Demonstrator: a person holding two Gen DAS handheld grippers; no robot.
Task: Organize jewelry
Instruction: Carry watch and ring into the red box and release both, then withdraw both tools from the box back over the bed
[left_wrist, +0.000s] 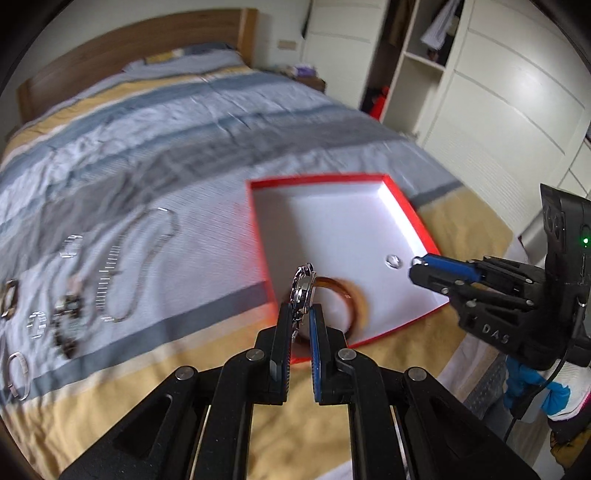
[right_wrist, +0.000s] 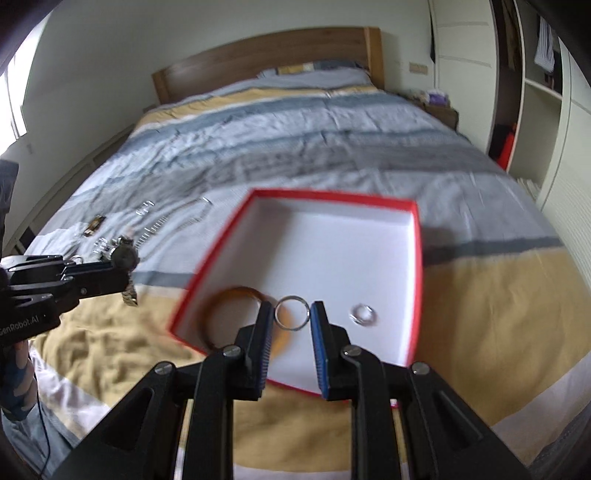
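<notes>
1. A watch (left_wrist: 303, 291) is clamped between the fingers of the left gripper (left_wrist: 300, 314), at the near left edge of the red box (left_wrist: 406, 206).
2. A silver ring (right_wrist: 291, 312) is pinched between the fingers of the right gripper (right_wrist: 291, 314), over the box's white floor.
3. A brown bangle (right_wrist: 221, 314) and a small ring (right_wrist: 364, 314) are seen lying inside the box.
4. More jewelry (left_wrist: 110, 273) is spread on the bedspread (left_wrist: 184, 122), left of the box.
</notes>
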